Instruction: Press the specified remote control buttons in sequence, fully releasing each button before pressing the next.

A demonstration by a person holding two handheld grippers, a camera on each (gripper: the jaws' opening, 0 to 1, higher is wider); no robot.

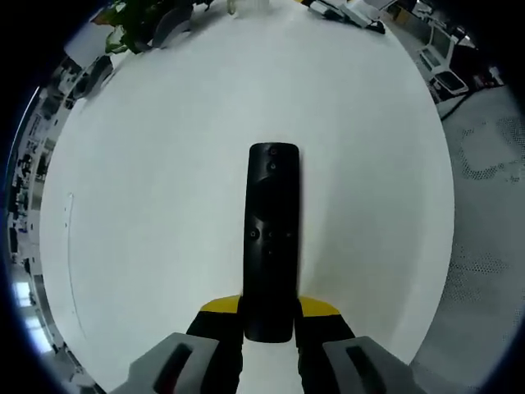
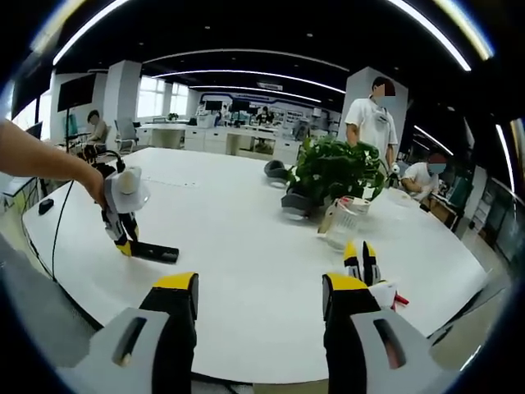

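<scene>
Gripping remote control (image 1: 271, 238), left claw (image 1: 269, 316)

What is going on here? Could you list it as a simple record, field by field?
Setting: large white table in an open office
Main object: black remote control lying flat on the table
Left gripper: jaws closed on the remote's near end
Right gripper: jaws open, holding nothing, above the table edge
Left gripper seen from the right gripper view: held in a person's hand, remote sticking out sideways
Other things on table: potted plant, clear jar
People: several in the background
</scene>
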